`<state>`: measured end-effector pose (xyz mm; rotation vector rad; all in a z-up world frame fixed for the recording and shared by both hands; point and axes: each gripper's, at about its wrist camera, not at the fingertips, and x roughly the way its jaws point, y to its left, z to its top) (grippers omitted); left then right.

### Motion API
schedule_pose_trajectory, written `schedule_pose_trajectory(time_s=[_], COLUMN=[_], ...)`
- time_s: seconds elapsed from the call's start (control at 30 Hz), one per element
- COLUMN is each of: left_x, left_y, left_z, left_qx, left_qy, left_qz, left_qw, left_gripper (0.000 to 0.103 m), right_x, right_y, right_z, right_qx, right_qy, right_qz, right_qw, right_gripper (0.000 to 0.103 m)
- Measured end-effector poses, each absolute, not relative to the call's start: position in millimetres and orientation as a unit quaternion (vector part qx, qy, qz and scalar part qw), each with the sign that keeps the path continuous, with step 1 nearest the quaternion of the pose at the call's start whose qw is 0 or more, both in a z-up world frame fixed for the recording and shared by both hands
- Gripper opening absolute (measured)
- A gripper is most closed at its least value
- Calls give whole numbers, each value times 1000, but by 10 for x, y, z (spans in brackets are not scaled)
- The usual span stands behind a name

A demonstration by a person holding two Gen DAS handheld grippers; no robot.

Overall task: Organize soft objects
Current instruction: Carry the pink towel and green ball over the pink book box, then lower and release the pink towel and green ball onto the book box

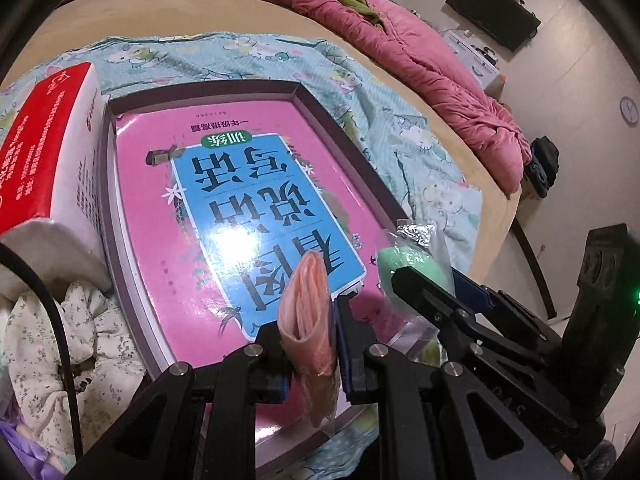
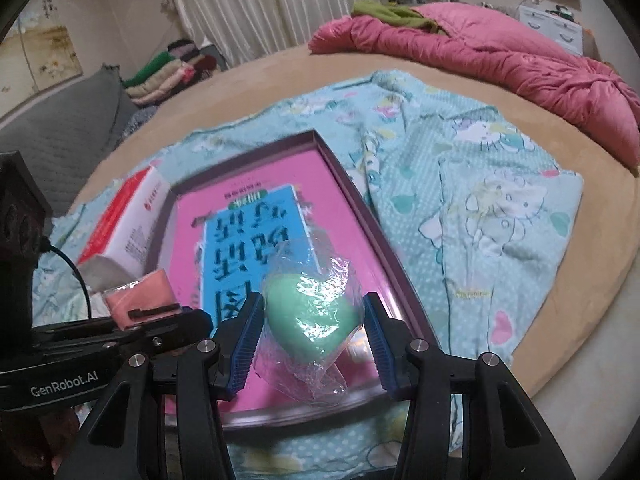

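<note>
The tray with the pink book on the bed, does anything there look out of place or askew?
The red and white box leans tilted on the tray's left rim rather than lying flat, so it looks askew. The pink book lies flat inside the tray. Nothing looks spilled or damaged.

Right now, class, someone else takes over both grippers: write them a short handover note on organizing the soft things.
Left gripper: shut on a pink sponge in clear wrap, above the near end of the tray.
Right gripper: shut on a green sponge in clear wrap, also over the tray.
Tray: holds only a pink book; a red and white box stands beside it.
Done: both sponges picked up.
Left: set both down in the tray.
</note>
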<state>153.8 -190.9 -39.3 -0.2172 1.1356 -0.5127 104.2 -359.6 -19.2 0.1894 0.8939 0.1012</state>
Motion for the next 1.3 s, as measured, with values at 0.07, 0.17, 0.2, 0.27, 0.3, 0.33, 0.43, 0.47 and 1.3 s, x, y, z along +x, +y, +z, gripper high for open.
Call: schedule_pose_trajectory(time_s=[0.07, 0.17, 0.2, 0.27, 0.3, 0.33, 0.43, 0.47, 1.3], left_x=[1539, 1553, 1563, 1558, 1557, 1554, 1544, 1537, 1282], left_y=[-1909, -1896, -1896, -1889, -1886, -1881, -1876, -1873, -1773], left_z=[-393, -408, -415, -412, -412, -411, -406, -399, -349], left_qx=[-96, -99, -99, -96, -96, -95, -93, -91, -80], left_qy=[528, 531, 531, 531, 532, 532, 532, 530, 557], left_qz=[-236, -233, -232, -228, -226, -224, -222, -219, -229], left_qw=[810, 809, 809, 811, 810, 811, 812, 814, 794], left_gripper=[18, 20, 23, 31, 40, 43, 44, 45, 82], right_x=[1057, 1070, 1072, 1073, 1074, 1073, 1074, 1077, 1010], right_y=[-3606, -3618, -3627, -3635, -3638, -3642, -3654, -3660, -3671], right_z=[-216, -251, -261, -267, -273, -277, -287, -291, -161], right_qx=[89, 81, 82, 82, 82, 82, 82, 83, 76], right_qy=[436, 443, 445, 446, 448, 448, 451, 452, 422], right_qz=[42, 30, 26, 23, 21, 19, 13, 12, -21], right_qw=[895, 893, 892, 891, 890, 890, 888, 888, 903], right_gripper=[52, 52, 53, 53, 53, 54, 55, 55, 73])
